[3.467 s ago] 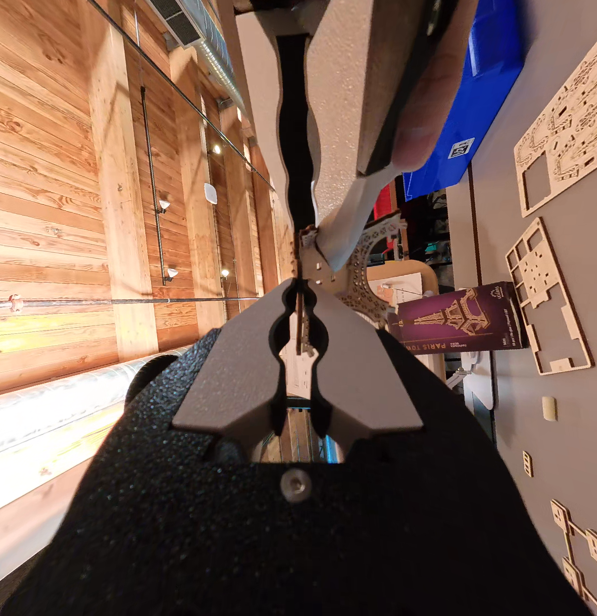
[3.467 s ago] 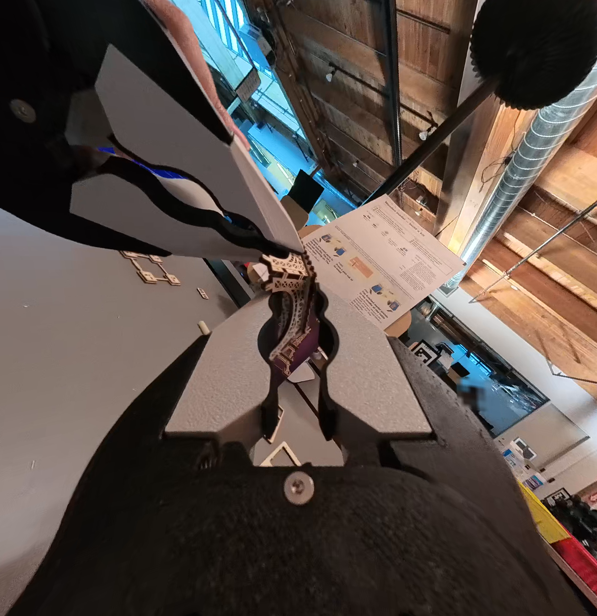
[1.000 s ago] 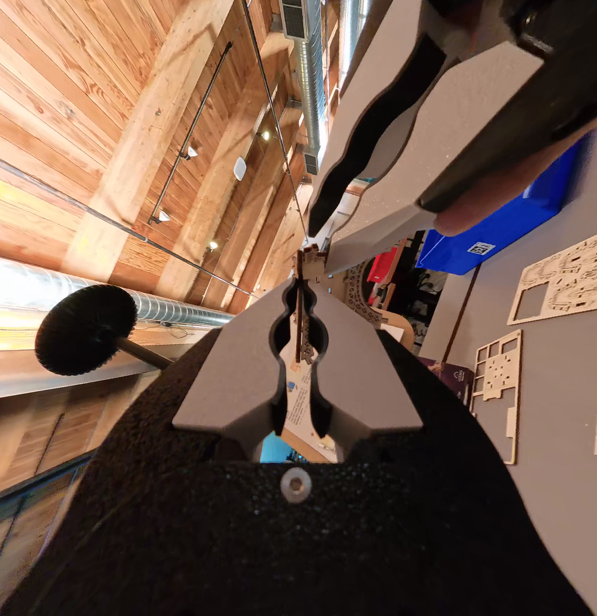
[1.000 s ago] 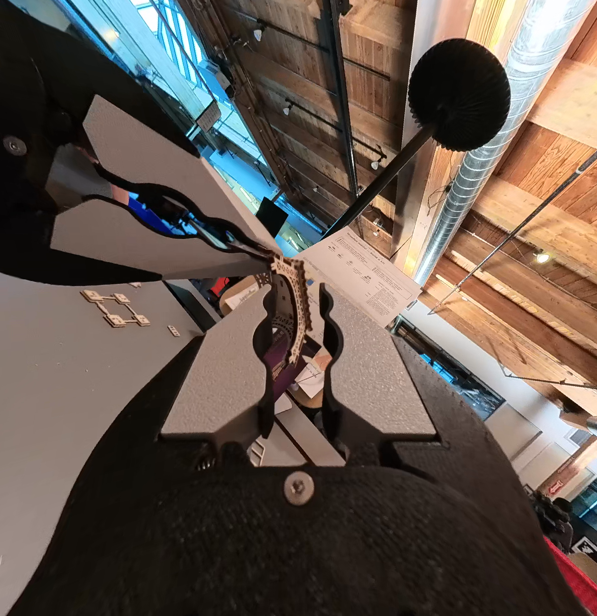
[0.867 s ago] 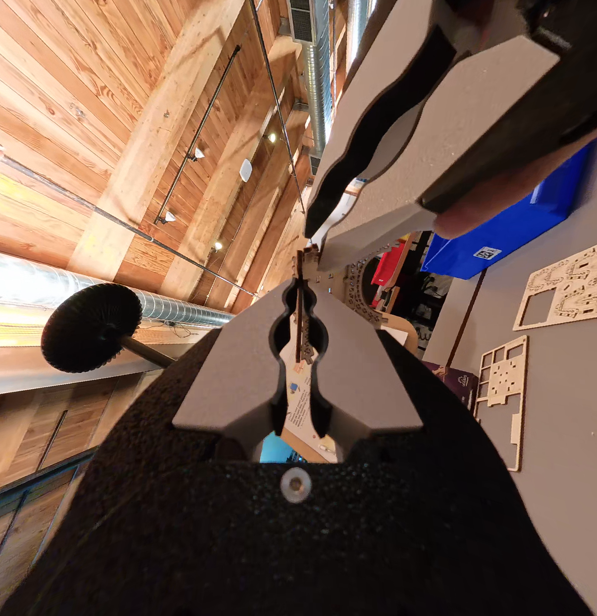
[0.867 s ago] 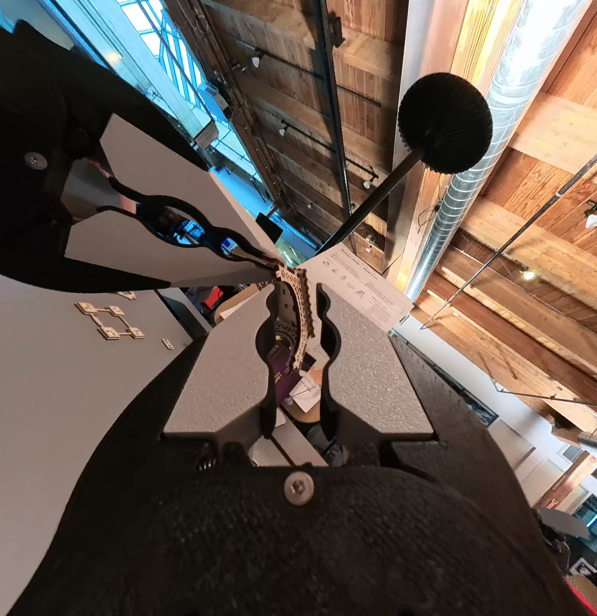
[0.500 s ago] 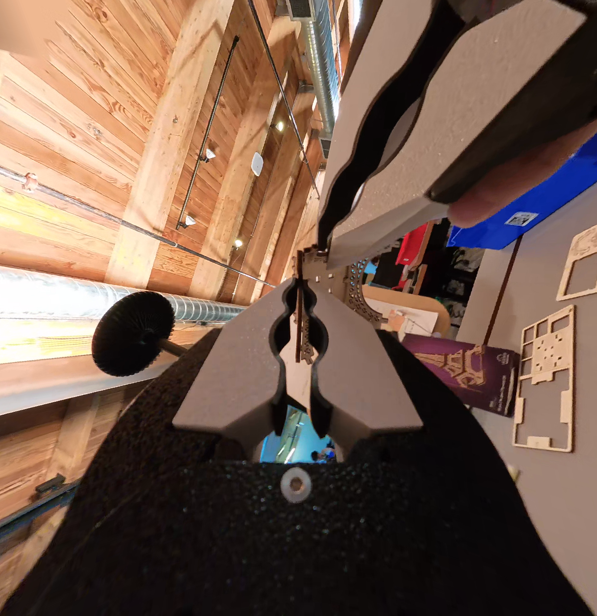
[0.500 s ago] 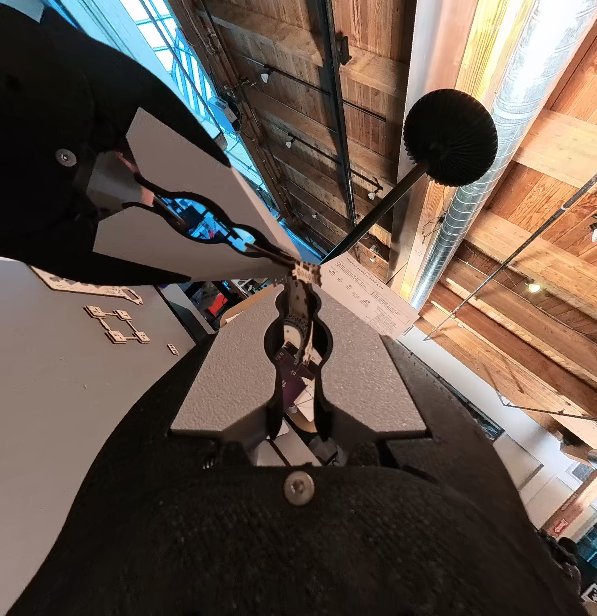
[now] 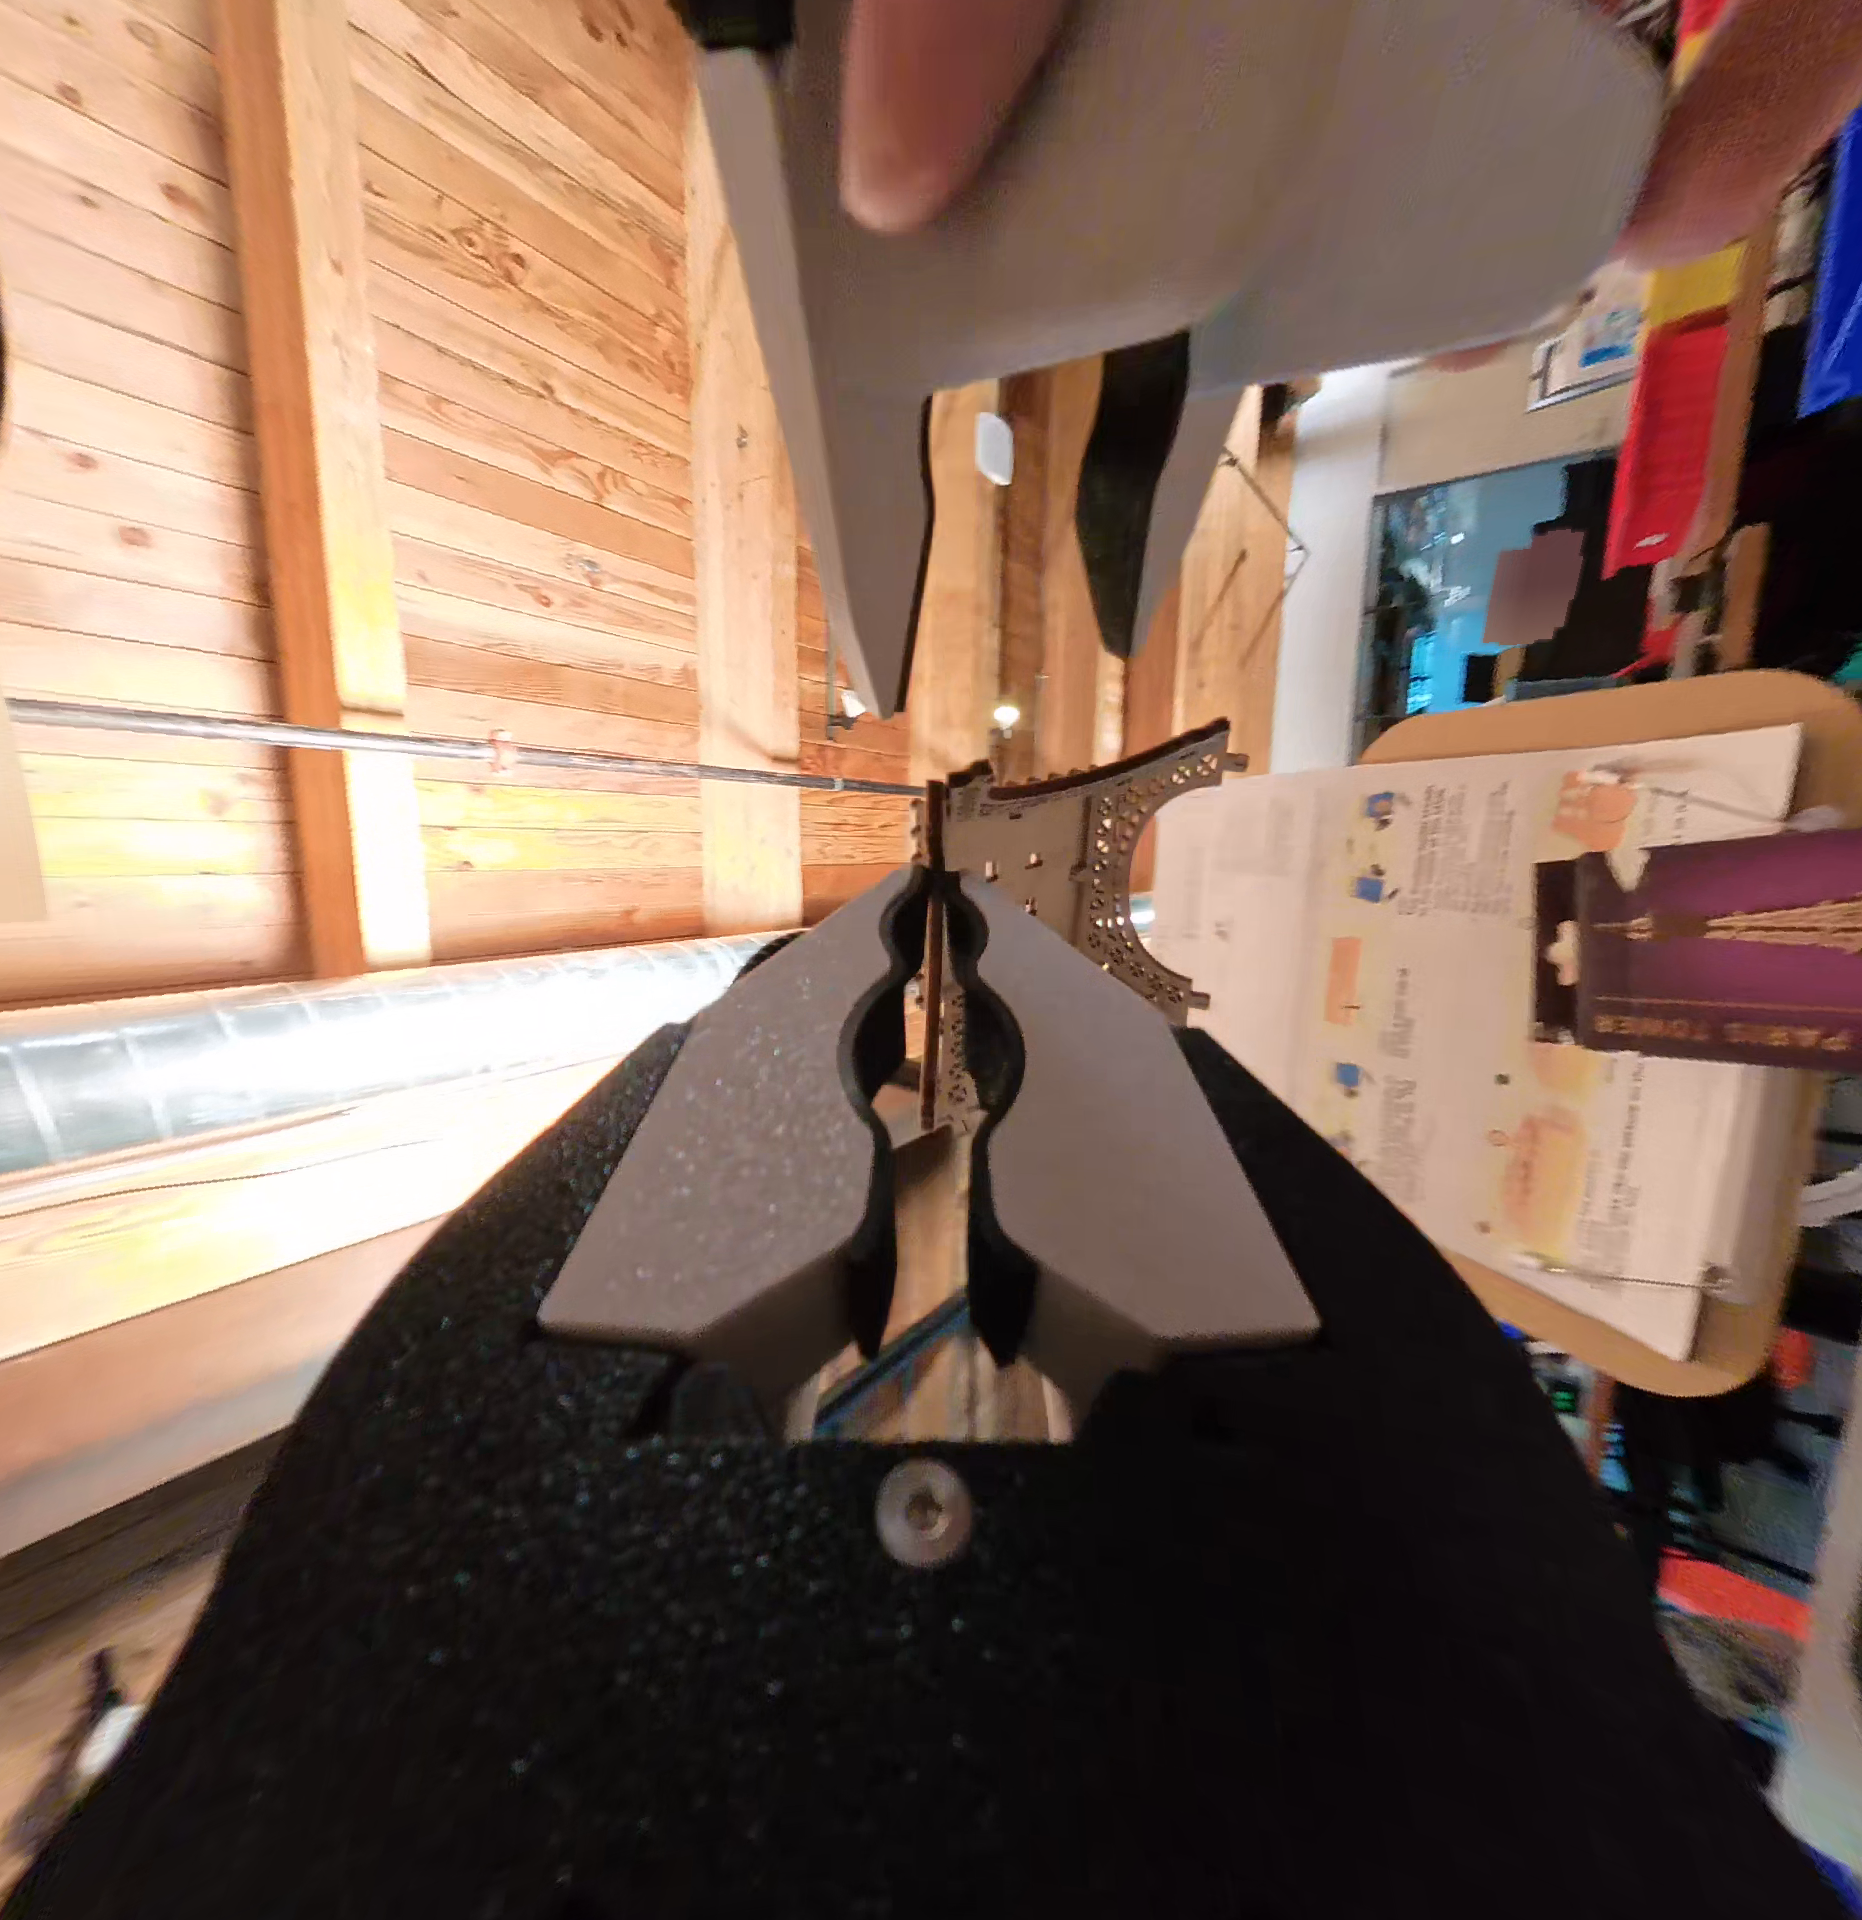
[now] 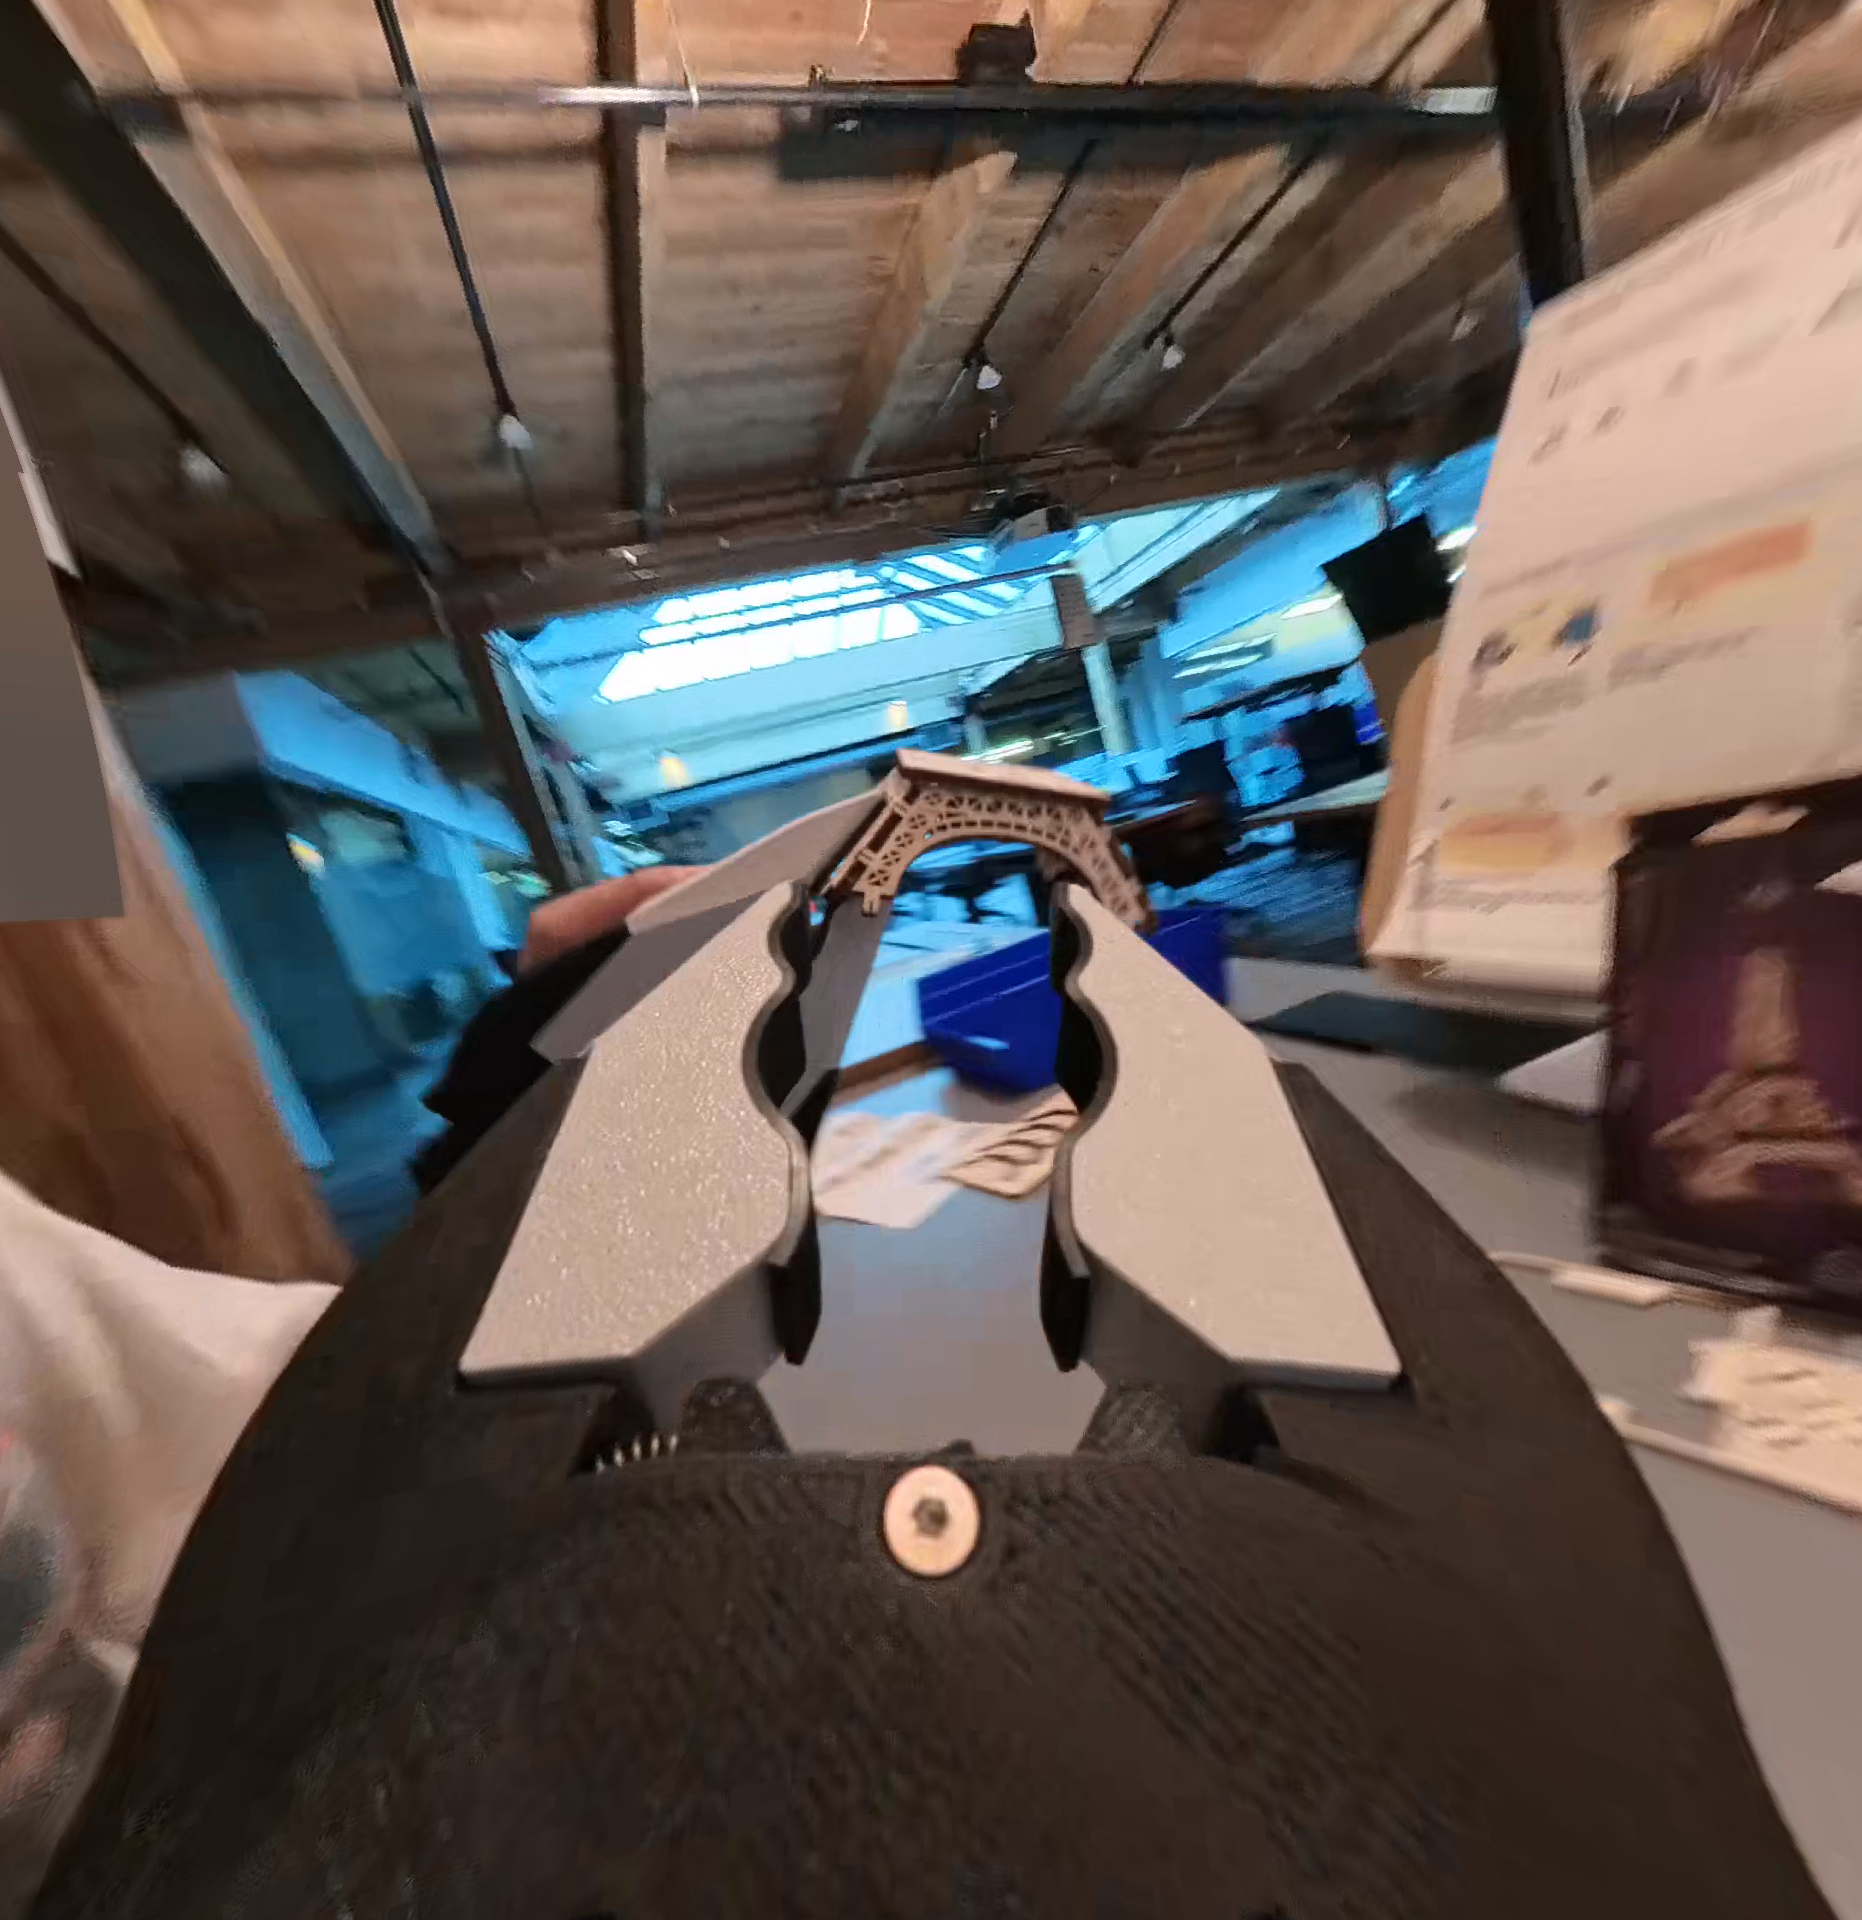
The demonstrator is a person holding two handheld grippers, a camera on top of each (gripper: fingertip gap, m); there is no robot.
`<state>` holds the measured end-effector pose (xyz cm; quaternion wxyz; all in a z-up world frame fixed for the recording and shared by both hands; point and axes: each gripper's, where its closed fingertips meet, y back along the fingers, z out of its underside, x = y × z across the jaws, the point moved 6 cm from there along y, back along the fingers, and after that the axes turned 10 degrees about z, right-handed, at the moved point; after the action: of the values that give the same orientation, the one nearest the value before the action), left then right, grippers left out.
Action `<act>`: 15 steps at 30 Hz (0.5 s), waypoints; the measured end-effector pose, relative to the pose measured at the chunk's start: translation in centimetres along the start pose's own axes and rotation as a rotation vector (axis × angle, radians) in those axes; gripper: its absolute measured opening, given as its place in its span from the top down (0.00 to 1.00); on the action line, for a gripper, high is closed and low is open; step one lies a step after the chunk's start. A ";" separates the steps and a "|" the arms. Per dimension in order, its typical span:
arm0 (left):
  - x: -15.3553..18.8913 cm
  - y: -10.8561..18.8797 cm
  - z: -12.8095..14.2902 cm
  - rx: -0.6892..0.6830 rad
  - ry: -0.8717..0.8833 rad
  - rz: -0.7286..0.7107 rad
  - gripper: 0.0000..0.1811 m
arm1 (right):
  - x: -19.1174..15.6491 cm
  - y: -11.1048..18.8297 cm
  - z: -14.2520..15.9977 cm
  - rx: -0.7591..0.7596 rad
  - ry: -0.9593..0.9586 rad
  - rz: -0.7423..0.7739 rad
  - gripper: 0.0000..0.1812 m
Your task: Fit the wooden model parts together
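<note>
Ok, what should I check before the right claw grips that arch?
1. Left claw shut on the flat wooden part: ok.
2. Lattice arch fully seated on that part: cannot tell.
3. Right claw open: ok.
4. Right claw apart from the arch, as the left wrist view shows it: ok.
5. Right wrist view sharp enough to aim: not ok, it is blurred.

open gap between right claw (image 10: 927, 914) tips, wooden arch (image 10: 994, 821) just beyond, purple box (image 10: 1758, 1049) crowding right
</note>
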<state>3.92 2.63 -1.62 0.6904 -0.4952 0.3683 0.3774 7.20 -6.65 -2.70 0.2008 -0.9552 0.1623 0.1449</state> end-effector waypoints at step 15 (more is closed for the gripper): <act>0.1 -0.6 -0.8 -0.011 -0.127 -0.085 1.00 | -1.1 -1.3 0.2 0.051 -0.130 0.034 0.91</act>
<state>4.44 1.77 -1.65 0.7249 -0.4893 0.3006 0.3804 6.64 -5.15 -2.02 0.2328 -0.9353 0.1690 0.2061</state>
